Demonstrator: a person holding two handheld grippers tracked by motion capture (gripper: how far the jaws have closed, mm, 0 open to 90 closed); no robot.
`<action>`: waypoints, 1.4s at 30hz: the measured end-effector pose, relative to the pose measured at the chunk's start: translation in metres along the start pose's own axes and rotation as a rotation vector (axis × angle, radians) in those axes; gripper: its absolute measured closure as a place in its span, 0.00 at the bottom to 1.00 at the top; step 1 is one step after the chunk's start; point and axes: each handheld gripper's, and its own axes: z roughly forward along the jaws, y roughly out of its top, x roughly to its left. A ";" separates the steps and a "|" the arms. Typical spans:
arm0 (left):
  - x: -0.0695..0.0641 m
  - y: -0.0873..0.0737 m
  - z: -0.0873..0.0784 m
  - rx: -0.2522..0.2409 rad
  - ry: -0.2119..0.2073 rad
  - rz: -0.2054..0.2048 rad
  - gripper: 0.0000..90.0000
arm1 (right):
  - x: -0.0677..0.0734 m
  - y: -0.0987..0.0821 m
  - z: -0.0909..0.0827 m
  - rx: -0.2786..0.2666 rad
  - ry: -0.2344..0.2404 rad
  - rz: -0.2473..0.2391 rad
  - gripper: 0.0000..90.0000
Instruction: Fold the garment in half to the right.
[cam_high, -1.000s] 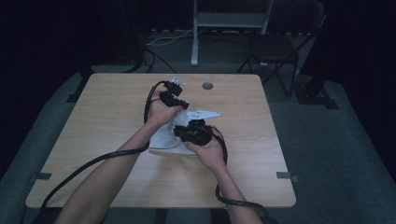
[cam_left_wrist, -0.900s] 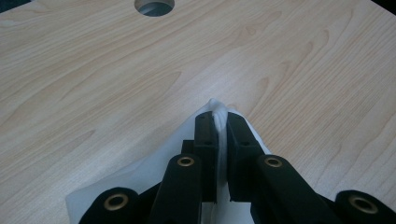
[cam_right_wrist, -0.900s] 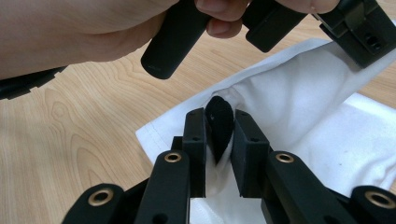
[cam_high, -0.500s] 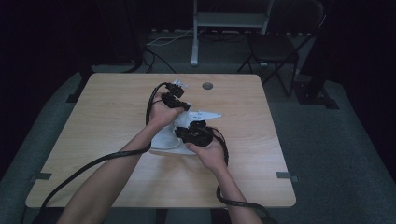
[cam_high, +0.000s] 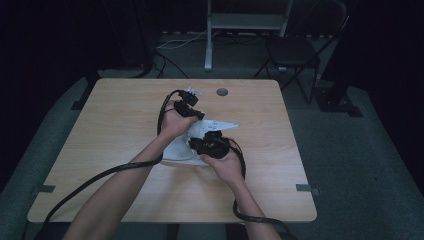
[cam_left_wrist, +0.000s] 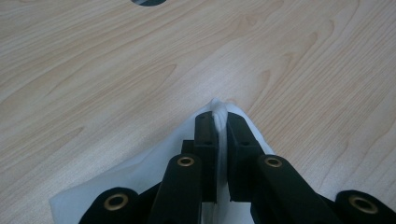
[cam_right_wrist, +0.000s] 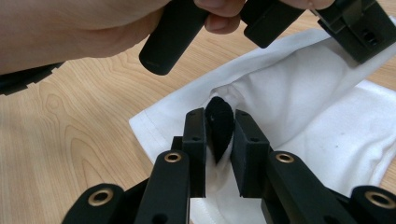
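Note:
A white cloth (cam_high: 177, 149) lies crumpled in the middle of the wooden table (cam_high: 100, 130). In the high view my left gripper (cam_high: 199, 116) is at the cloth's far side and my right gripper (cam_high: 196, 144) sits over its middle. The left gripper view has my left gripper (cam_left_wrist: 218, 120) shut on a raised fold of the white cloth (cam_left_wrist: 140, 172). My right gripper (cam_right_wrist: 219, 122) is shut on a small black lump (cam_right_wrist: 219, 122) just above the white cloth (cam_right_wrist: 299, 107); what the lump is I cannot tell. A hand (cam_right_wrist: 70, 28) with the other gripper hangs across the top of the right gripper view.
A round dark grommet (cam_high: 222, 92) is set in the table near its far edge. Beyond the table stand a chair (cam_high: 300, 50) and a metal stand (cam_high: 245, 20). Black cables (cam_high: 100, 177) trail from both grippers toward the near edge.

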 end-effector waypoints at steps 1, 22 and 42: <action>0.000 0.000 0.000 0.005 -0.002 0.002 0.94 | 0.000 0.000 0.000 0.001 0.000 0.001 0.86; -0.002 -0.002 0.006 0.013 0.000 0.010 0.94 | -0.001 -0.003 0.000 0.012 -0.003 0.003 0.86; -0.006 -0.004 0.011 0.011 -0.003 0.022 0.94 | -0.003 -0.009 0.002 0.015 -0.001 0.017 0.86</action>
